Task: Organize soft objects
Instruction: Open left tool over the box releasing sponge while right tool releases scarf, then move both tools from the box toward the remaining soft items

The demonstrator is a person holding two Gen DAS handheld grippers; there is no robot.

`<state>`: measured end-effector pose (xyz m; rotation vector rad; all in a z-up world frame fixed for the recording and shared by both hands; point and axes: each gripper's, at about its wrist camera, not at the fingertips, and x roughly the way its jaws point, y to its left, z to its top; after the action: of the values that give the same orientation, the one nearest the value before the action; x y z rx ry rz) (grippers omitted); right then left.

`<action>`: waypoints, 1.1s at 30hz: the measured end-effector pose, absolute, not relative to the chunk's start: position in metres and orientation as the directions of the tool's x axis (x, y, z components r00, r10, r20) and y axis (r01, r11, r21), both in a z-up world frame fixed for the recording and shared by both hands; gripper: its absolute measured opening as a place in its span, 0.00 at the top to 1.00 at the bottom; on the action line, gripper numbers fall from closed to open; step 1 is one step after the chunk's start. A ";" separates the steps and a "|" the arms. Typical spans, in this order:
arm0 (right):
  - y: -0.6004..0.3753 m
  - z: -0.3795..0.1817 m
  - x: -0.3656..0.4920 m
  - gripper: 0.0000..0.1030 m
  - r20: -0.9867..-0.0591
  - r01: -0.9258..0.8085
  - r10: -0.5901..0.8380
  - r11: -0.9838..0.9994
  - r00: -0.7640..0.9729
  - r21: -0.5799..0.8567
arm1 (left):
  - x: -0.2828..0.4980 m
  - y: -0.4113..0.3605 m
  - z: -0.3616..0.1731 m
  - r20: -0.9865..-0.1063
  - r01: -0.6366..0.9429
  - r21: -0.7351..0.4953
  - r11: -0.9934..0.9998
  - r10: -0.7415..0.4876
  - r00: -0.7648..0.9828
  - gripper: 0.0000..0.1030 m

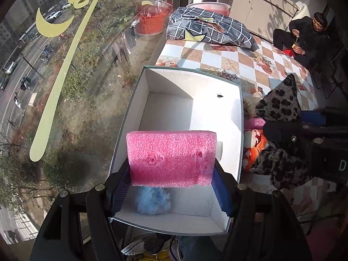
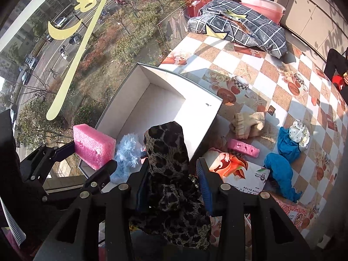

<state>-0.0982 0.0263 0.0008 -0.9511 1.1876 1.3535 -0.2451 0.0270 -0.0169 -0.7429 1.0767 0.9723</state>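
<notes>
My left gripper (image 1: pixel 171 180) is shut on a pink foam block (image 1: pixel 171 157) and holds it over the near end of an open white box (image 1: pixel 195 108). A pale blue fluffy piece (image 1: pixel 153 202) lies on the box floor beneath the block. My right gripper (image 2: pixel 171 187) is shut on a leopard-print cloth (image 2: pixel 167 152) that stands up between its blue pads, at the box's right wall. The right wrist view also shows the left gripper (image 2: pixel 95 158) holding the pink foam block (image 2: pixel 93 149) over the box (image 2: pixel 165 100), beside the blue fluffy piece (image 2: pixel 128 150).
On the checked tablecloth (image 2: pixel 271 91) right of the box lie a smaller pink foam piece (image 2: pixel 243 148), a cream knit (image 2: pixel 248 124), blue cloth (image 2: pixel 280 169), a white dotted piece (image 2: pixel 300 132) and a printed carton (image 2: pixel 235 167). A plaid cushion (image 2: pixel 239 26) lies at the far end. A seated person (image 1: pixel 304 37) is beyond. A window (image 1: pixel 65 87) is on the left.
</notes>
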 end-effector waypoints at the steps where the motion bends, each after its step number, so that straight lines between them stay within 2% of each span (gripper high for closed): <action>1: 0.030 0.000 -0.099 0.59 -0.971 -0.988 0.199 0.042 -0.136 0.147 | -0.245 0.028 -0.018 -0.948 -0.915 -0.034 0.402 0.276 0.157 0.30; 12: 0.062 -0.011 -0.113 0.59 -0.975 -0.991 0.184 0.002 -0.128 0.131 | -0.246 0.045 -0.027 -0.950 -0.924 -0.039 0.381 0.272 0.152 0.29; 15: 0.065 -0.011 -0.113 0.54 -0.975 -0.991 0.180 0.005 -0.134 0.137 | -0.249 0.048 -0.033 -0.959 -0.931 -0.084 0.356 0.226 0.173 0.23; 16: 0.066 -0.011 -0.113 0.50 -0.974 -0.990 0.180 0.008 -0.138 0.142 | -0.250 0.048 -0.035 -0.960 -0.932 -0.104 0.347 0.209 0.185 0.23; 19: 0.067 -0.006 -0.110 0.23 -0.968 -0.988 0.202 0.018 -0.148 0.154 | -0.253 0.045 -0.035 -0.951 -0.937 -0.134 0.321 0.223 0.212 0.16; 20: 0.068 -0.003 -0.109 0.19 -0.966 -0.988 0.213 0.019 -0.148 0.155 | -0.255 0.043 -0.034 -0.946 -0.938 -0.147 0.313 0.231 0.226 0.16; 25: 0.072 0.005 -0.096 0.19 -0.965 -0.985 0.219 0.070 -0.141 0.160 | -0.263 0.046 -0.033 -0.933 -0.939 -0.235 0.250 0.213 0.290 0.16; 29: 0.066 0.005 -0.080 0.18 -0.963 -0.969 0.203 0.138 -0.176 0.206 | -0.264 0.046 -0.031 -0.939 -0.939 -0.237 0.249 0.191 0.287 0.16; 30: 0.064 0.004 -0.078 0.12 -0.965 -0.967 0.193 0.148 -0.179 0.209 | -0.264 0.045 -0.030 -0.940 -0.939 -0.231 0.254 0.189 0.283 0.16; 31: 0.062 0.002 -0.076 0.00 -0.967 -0.965 0.177 0.156 -0.181 0.209 | -0.263 0.044 -0.029 -0.942 -0.940 -0.224 0.258 0.190 0.277 0.16; 33: 0.056 0.001 -0.073 0.00 -0.964 -0.960 0.176 0.164 -0.200 0.229 | -0.262 0.041 -0.027 -0.944 -0.939 -0.216 0.267 0.187 0.271 0.16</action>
<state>-0.0727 0.0557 0.0012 -0.8464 1.3254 1.2954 -0.2618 0.0414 -0.0268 -0.9805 0.9756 0.9505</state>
